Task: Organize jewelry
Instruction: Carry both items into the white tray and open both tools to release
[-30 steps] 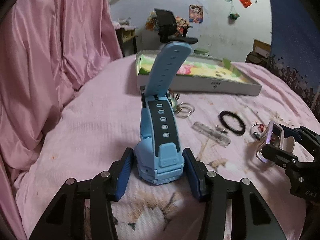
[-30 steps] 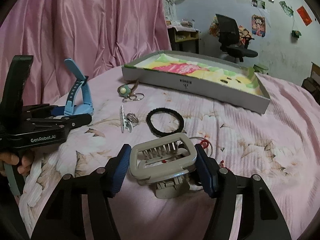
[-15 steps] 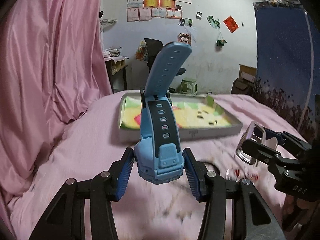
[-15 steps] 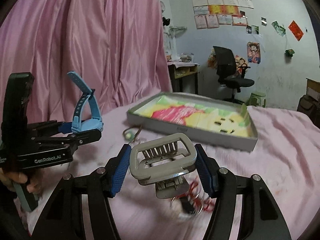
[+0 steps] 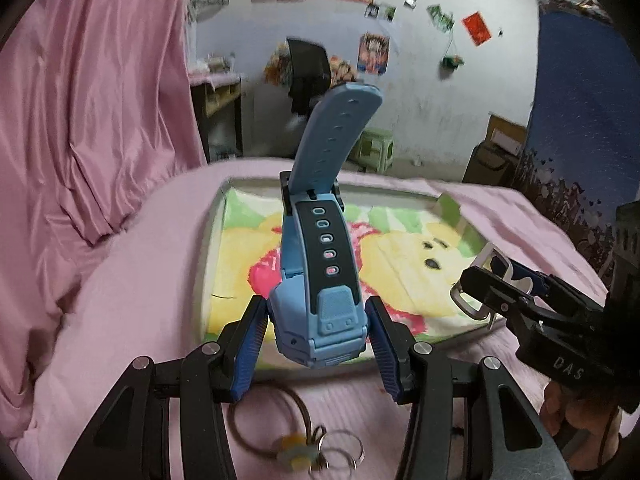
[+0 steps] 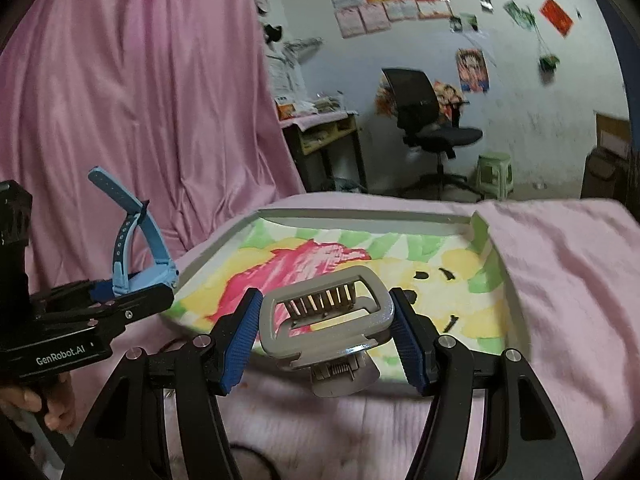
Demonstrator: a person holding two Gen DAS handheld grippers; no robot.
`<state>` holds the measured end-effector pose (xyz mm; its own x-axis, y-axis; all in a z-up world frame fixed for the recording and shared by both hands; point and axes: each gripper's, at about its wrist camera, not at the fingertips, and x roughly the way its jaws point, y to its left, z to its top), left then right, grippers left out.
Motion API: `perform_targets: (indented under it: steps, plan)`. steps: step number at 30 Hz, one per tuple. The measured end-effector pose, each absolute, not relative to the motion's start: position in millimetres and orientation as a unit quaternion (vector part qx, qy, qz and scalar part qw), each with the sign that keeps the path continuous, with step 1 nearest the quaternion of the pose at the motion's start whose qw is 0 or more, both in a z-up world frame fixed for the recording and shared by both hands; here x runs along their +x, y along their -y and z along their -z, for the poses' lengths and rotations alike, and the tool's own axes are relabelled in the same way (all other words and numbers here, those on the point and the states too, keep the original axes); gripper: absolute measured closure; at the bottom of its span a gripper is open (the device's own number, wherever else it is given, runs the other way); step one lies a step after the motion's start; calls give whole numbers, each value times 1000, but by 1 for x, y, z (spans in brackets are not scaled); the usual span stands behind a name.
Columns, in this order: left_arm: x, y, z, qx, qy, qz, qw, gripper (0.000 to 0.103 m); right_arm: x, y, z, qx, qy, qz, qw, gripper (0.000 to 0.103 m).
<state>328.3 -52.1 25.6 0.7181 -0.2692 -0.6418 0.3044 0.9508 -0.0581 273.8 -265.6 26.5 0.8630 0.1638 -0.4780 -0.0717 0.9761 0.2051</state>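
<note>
My left gripper (image 5: 316,344) is shut on a light blue wristwatch (image 5: 320,304), its strap standing upright; the same watch (image 6: 136,256) shows at the left of the right wrist view. My right gripper (image 6: 326,332) is shut on a grey hair claw clip (image 6: 324,320), which also appears at the right of the left wrist view as the clip (image 5: 480,284). Both are held in the air over the near edge of a shallow grey tray (image 6: 360,216) with a colourful picture lining; the same tray (image 5: 216,220) lies ahead in the left wrist view.
A keyring with a brown loop and metal rings (image 5: 304,448) lies on the pink bedspread (image 6: 572,300) just below my left gripper. A pink curtain (image 5: 88,120) hangs at the left. A black office chair (image 6: 424,120) and green stool (image 6: 494,172) stand beyond the bed.
Both grippers rose off the bedspread and moved forward toward the tray, each carrying its item. The loose jewelry on the bed has dropped out of view below them.
</note>
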Motion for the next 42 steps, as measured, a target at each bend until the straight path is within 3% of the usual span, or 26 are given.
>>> perform_targets:
  steps: [9,18,22,24,27,31,36,38,42]
  plan:
    - [354,67,4,44,-405,133,903,55,310,262,-5,68,-295,-54,951,45]
    - [348,56,3,21,-396,143,907,54,322,270,13,78,-339,-49,936,45]
    - [340,49,-2,6,-385,148,911,44,320,273,15,90,-336,-55,936,41]
    - [332,43,-7,-6,-374,149,915,42,317,274,14,94,-329,-59,938,34]
    - [318,36,-16,-21,-353,146,924,39,306,275,8,93,-311,-56,944,32]
    - [290,29,-30,-35,-306,141,941,24,285,275,-5,83,-280,-48,955,23]
    - [250,25,-44,-38,-257,141,955,17,242,277,-28,81,-221,-42,971,13]
    - [236,23,-47,-41,-245,138,959,12,228,279,-35,84,-205,-42,974,12]
    - [208,21,-49,-39,-230,140,962,11,196,280,-44,80,-184,-40,979,9]
